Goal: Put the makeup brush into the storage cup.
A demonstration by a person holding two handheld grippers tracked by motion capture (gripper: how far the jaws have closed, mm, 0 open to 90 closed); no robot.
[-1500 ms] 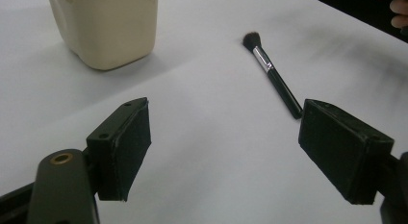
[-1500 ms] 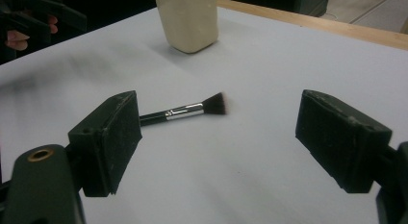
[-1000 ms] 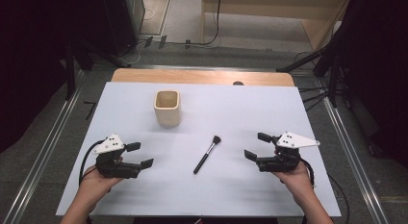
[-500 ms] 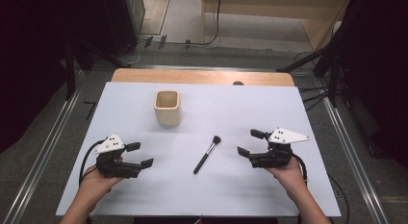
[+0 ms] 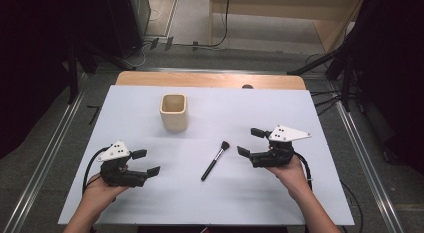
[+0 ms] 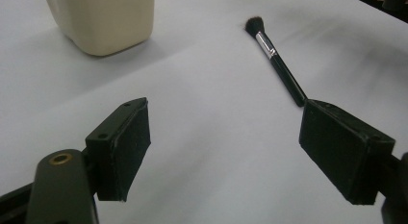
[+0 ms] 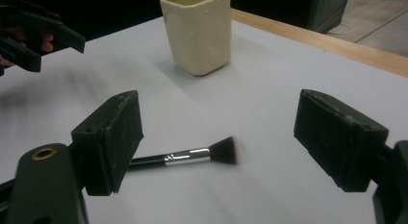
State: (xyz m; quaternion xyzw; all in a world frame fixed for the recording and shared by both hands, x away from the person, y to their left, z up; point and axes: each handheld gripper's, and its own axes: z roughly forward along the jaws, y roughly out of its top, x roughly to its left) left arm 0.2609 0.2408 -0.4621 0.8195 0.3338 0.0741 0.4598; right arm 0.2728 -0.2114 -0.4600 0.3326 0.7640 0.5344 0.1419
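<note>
The makeup brush (image 5: pixel 215 160) lay flat on the white bench (image 5: pixel 310 193), near and right of the cream cup (image 5: pixel 174 112). The right claw (image 5: pixel 250 142) hovered just beside its bristles, jaws spread and holding nothing. The left claw (image 5: pixel 146 162) waited well apart at the near left, likewise released.

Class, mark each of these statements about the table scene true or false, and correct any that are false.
1. The brush lies flat on the table. True.
2. The right gripper is clamped on the brush. False: its jaws are open and hold nothing.
3. The cup stands upright. True.
4. The brush is inside the cup. False: it lies apart from it.
5. The left gripper is open. True.
</note>
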